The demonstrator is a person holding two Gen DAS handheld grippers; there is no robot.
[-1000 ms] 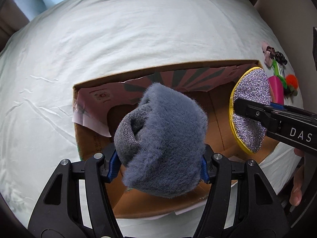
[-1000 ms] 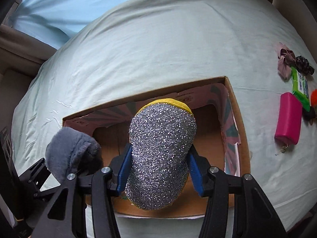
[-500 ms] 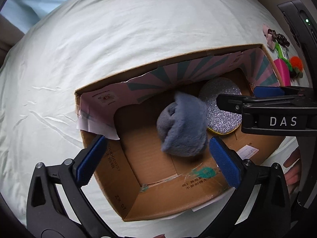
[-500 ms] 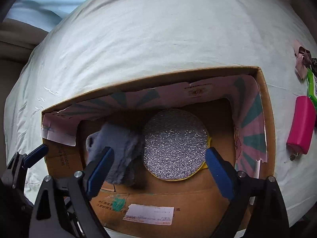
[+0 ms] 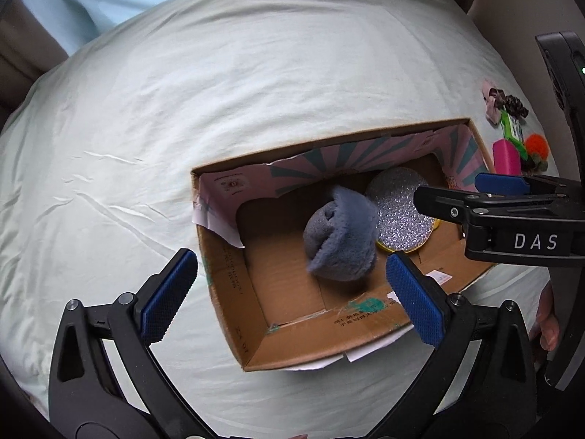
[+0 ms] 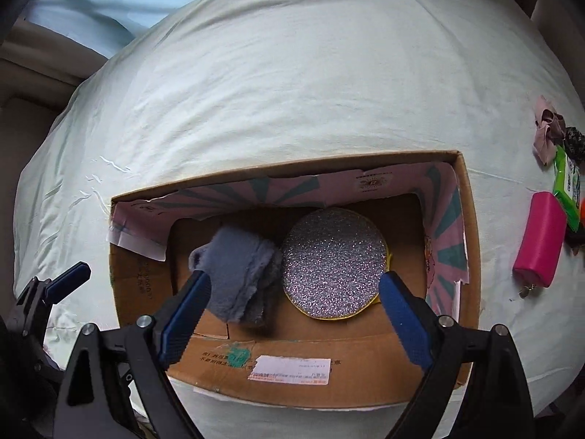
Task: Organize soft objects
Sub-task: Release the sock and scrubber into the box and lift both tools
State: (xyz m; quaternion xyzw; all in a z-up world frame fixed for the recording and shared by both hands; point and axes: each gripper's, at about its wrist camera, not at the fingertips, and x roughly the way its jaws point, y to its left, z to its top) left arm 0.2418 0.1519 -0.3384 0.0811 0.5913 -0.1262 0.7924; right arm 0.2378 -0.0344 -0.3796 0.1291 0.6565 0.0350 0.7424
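An open cardboard box lies on the pale bed sheet. Inside it a grey fluffy sock bundle rests beside a round silver glitter pad with a yellow rim. My left gripper is open and empty above the box's near left corner. My right gripper is open and empty above the box's near wall; it shows from the side in the left wrist view.
On the sheet right of the box lie a magenta pouch, a green packet, a pink-brown bow, a dark scrunchie and an orange pompom. The bed edge curves away behind.
Both grippers opened and dropped their loads into the box: the grey bundle from the left, the glitter pad from the right. Both have since drawn back and up from the box.
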